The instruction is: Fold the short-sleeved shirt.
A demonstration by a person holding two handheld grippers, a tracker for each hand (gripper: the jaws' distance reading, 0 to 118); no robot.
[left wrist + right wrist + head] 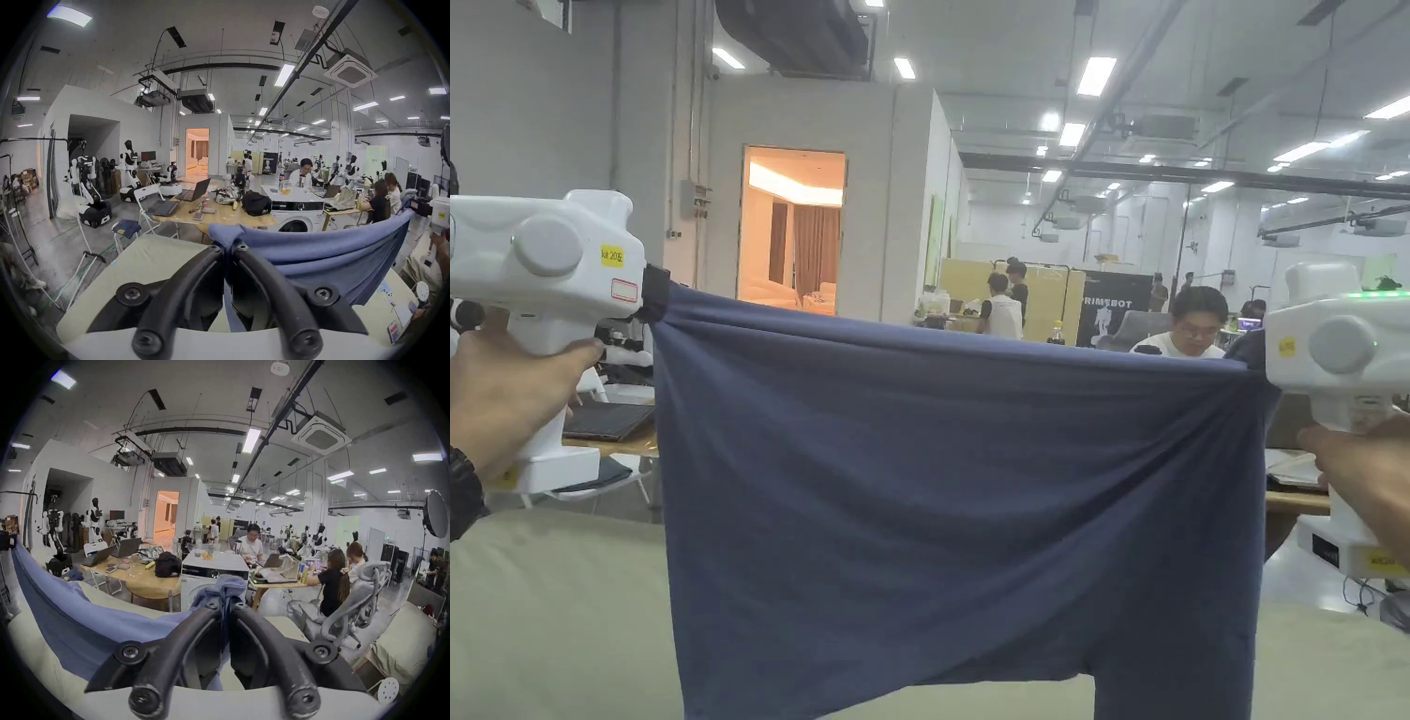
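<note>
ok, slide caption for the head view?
Both grippers hold the blue shirt stretched above the table.

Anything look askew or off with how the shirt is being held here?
Nothing stands out. The blue shirt hangs stretched between the left gripper and right gripper, each clamped on a bunched top corner, above the pale surface.

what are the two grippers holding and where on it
Both hold the blue shirt, stretched in the air between them: the left hand-held gripper pinches one top corner, the right hand-held gripper the other.
</note>
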